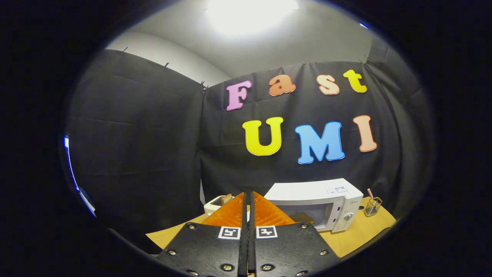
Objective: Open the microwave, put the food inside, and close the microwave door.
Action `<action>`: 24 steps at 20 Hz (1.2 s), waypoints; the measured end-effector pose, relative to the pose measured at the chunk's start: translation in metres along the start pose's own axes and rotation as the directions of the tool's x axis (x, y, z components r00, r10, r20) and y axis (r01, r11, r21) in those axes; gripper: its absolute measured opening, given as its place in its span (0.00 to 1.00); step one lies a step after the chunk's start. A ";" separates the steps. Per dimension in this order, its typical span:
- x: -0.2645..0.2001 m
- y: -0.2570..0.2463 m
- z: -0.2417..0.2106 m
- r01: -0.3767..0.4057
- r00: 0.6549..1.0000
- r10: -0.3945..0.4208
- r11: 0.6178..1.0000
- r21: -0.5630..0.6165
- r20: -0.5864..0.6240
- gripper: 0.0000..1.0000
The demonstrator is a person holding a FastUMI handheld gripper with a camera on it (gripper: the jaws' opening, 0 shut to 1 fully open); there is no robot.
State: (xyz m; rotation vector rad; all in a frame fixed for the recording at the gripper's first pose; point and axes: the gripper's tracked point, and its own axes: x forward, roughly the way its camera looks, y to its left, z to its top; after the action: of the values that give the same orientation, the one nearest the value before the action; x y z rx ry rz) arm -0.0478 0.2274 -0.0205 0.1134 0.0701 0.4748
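In the gripper view, the gripper [248, 204] has its jaws clenched together, the two fingers meeting along a thin dark seam with nothing held between them. They stand above a light wooden tabletop [357, 234] and point toward the booth's black cloth wall [134, 154].

The white box-shaped microwave [319, 204] sits on the tabletop beyond the jaws and off to their right, well apart from them. Its door [307, 215] with the window looks closed, and its control panel with a round knob [348, 216] is at the right end of its front. A small dark brownish item [303, 218] lies on the tabletop just right of the fingers, in front of the microwave door; what it is cannot be told.

Beyond the fingers on their left stands a small white toaster [217, 204] with a brownish slice rising from its slot. To the right of the microwave a small wire mesh holder [373, 206] stands upright with a pinkish stick in it.
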 end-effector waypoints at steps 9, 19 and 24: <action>0.023 0.065 -0.035 -0.157 0.984 0.158 0.987 0.026 -0.080 0.01; 0.021 0.132 -0.128 -0.314 0.905 0.320 0.947 0.068 -0.281 0.01; 0.020 0.137 -0.174 -0.323 0.859 0.334 0.942 0.096 -0.387 0.01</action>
State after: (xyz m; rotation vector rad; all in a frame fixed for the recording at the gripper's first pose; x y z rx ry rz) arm -0.1087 0.3738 -0.1766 0.0539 0.4664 0.8371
